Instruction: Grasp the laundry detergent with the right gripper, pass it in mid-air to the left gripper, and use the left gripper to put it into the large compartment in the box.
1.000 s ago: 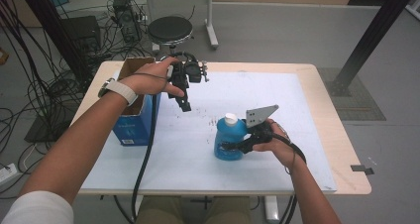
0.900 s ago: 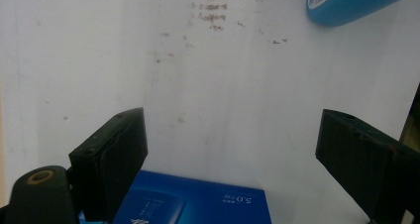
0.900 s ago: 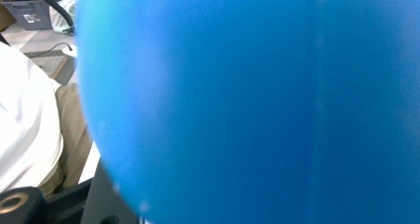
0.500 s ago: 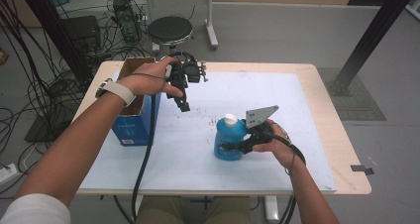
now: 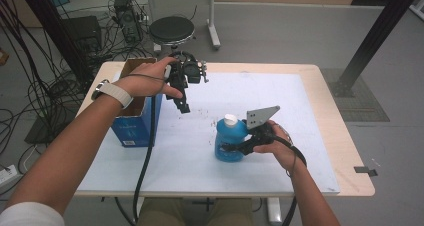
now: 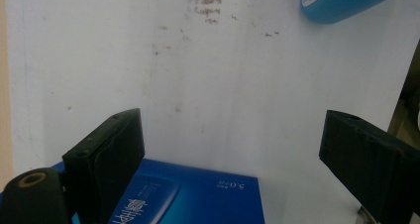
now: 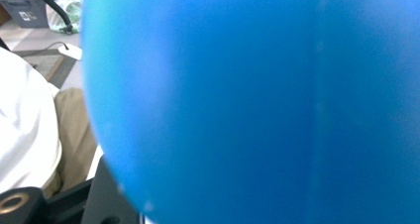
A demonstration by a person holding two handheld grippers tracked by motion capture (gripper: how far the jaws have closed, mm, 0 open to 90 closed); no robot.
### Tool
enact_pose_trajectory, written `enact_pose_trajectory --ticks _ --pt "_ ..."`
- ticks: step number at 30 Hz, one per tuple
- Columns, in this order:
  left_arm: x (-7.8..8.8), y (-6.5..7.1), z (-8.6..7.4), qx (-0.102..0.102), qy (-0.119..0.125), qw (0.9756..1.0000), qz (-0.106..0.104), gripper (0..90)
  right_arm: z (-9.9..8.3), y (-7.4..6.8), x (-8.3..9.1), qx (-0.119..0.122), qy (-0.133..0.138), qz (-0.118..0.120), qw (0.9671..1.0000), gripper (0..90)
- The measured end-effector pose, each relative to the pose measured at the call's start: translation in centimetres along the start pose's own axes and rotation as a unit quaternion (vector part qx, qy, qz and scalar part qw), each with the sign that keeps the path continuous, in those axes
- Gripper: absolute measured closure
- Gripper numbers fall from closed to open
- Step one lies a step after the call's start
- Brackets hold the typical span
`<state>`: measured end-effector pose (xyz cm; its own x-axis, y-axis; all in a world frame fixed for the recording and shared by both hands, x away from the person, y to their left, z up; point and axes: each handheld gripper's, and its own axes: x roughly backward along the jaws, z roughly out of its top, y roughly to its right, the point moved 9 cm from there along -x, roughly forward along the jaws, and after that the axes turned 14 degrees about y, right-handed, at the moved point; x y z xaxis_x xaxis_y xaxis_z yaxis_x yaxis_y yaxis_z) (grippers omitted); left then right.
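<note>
Blue bottle [image 5: 228, 143] with its white cap stands upright on the white table [image 5: 310, 111] near its middle, clamped at its side by the right gripper [image 5: 240, 147], which meets it from three o'clock. At about eleven o'clock from the bottle and well apart from it, the left gripper [image 5: 184, 105] hangs above the table just beside the open blue box [image 5: 136, 126]. Its jaws have just been opening and stand wide apart with nothing between them.

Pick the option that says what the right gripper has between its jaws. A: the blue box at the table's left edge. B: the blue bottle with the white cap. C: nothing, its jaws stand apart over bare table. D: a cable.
B: in the high view the right gripper is clamped on the side of the blue bottle, which stands upright on the table.
</note>
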<state>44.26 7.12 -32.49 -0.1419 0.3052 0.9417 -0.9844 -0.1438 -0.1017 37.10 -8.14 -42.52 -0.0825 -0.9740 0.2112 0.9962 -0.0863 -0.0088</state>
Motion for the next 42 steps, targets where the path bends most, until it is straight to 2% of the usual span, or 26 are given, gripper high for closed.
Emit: enact_pose_trajectory --ticks 5,15,21,27,32,42 --pt "0.9 0.6 0.0 -0.004 -0.003 1.0000 -0.001 9.3 1.5 -0.4 0.1 0.003 -0.005 0.006 1.0000 43.5" --pt "3.4 2.7 -0.2 -0.005 -0.006 0.9999 -0.012 8.3 4.0 -1.4 -0.4 -0.013 -0.018 0.010 0.9997 43.5" --pt "5.3 3.7 0.4 -0.013 -0.002 0.9997 -0.020 8.4 5.6 -2.1 -1.2 -0.020 -0.027 0.009 0.9994 43.5" --pt "6.3 4.5 1.2 -0.021 -0.005 0.9995 -0.025 8.3 6.7 -2.5 -2.0 -0.024 -0.034 0.012 0.9991 43.6" --pt "7.0 5.2 1.5 -0.028 -0.005 0.9988 -0.039 8.5 7.5 -2.5 -3.0 -0.025 -0.045 0.016 0.9985 43.6" --pt "7.9 5.9 1.3 -0.038 -0.008 0.9971 -0.066 7.8 8.6 -2.4 -4.6 -0.022 -0.040 0.026 0.9986 43.6"
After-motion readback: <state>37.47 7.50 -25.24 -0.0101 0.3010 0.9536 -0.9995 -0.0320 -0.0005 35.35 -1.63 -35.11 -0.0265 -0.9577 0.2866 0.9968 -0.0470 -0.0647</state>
